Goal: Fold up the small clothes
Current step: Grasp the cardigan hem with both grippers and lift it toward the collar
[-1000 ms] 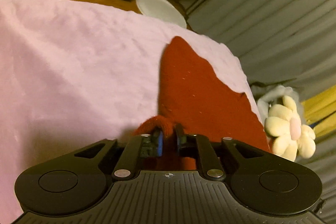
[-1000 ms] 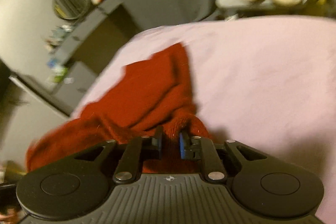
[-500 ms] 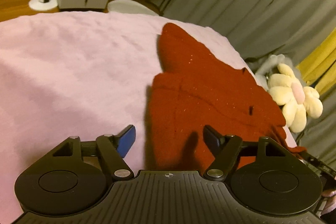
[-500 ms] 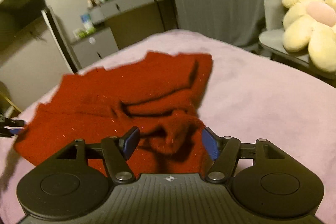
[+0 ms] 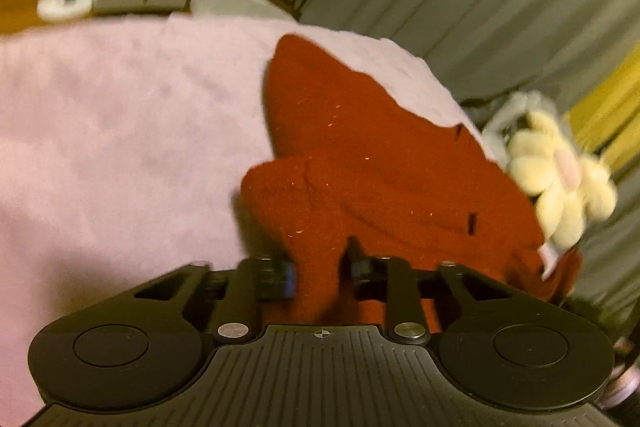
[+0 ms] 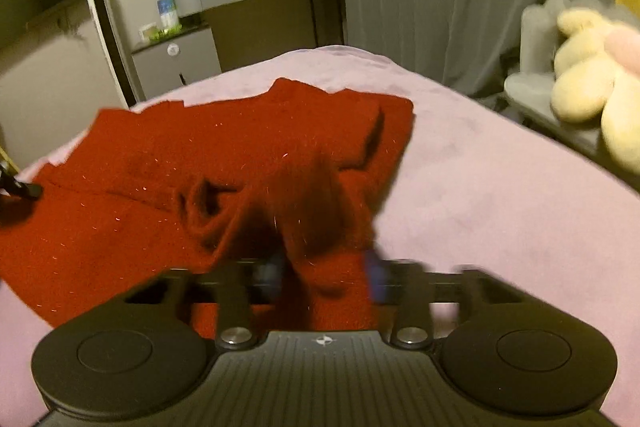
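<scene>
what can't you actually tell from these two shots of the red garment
- Right wrist view: the right gripper is motion-blurred, so its hold on the red garment is unclear.
- Left wrist view: the left gripper hides the cloth's near edge.
- Both views: what kind of garment it is; folds hide its shape.

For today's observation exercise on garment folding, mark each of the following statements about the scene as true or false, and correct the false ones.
1. The red knit garment lies on a pink blanket. True.
2. The left gripper is wide open above the garment. False: its fingers are closed on a pinch of the red fabric.
3. The right gripper has red fabric between its fingers. True.
4. The flower-shaped plush toy sits on top of the garment. False: it lies off the blanket's edge, beside the bed.
</scene>
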